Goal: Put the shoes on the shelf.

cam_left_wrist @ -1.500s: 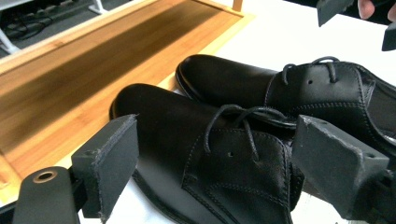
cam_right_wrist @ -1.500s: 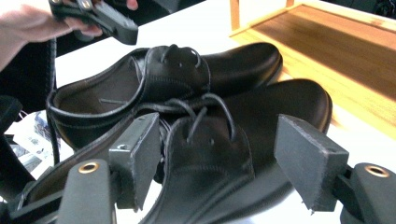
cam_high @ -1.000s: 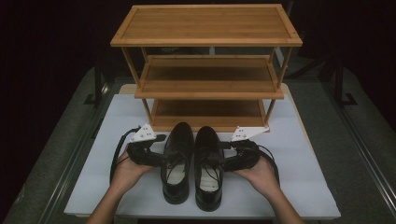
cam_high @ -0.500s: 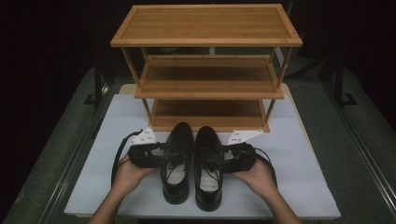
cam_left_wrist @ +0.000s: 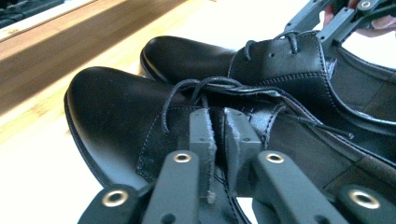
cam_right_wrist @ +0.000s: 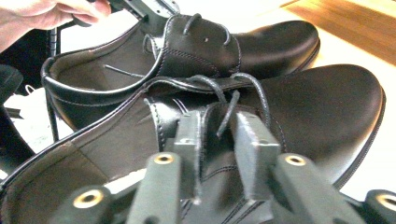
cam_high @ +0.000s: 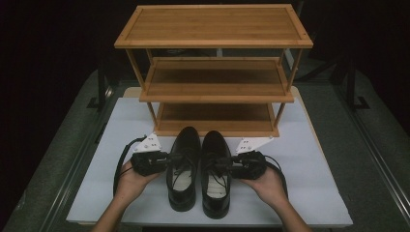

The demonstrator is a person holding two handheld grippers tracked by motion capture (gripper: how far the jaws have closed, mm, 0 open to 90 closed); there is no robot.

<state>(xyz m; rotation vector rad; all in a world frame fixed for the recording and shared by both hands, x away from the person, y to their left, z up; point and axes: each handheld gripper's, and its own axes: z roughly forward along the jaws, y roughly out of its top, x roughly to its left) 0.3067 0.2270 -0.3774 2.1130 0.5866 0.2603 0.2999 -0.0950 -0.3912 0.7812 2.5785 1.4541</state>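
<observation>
Left gripper [cam_high: 170, 159] clamps left shoe [cam_high: 183, 166] side wall, jaws just closing; right gripper [cam_high: 227, 164] likewise on right shoe [cam_high: 214, 171].

Two black leather lace-up shoes, glossy, side by side on white mat before my hands, soles down, toes toward bamboo rack. My left shoe [cam_high: 183, 166] slightly further forward than my right shoe [cam_high: 215, 174]; inner sides nearly touching. Pale insoles visible at openings. Dark laces loose over tongues, eyelet flaps slightly spread.

No text, label, brand or number can be read anywhere.
</observation>
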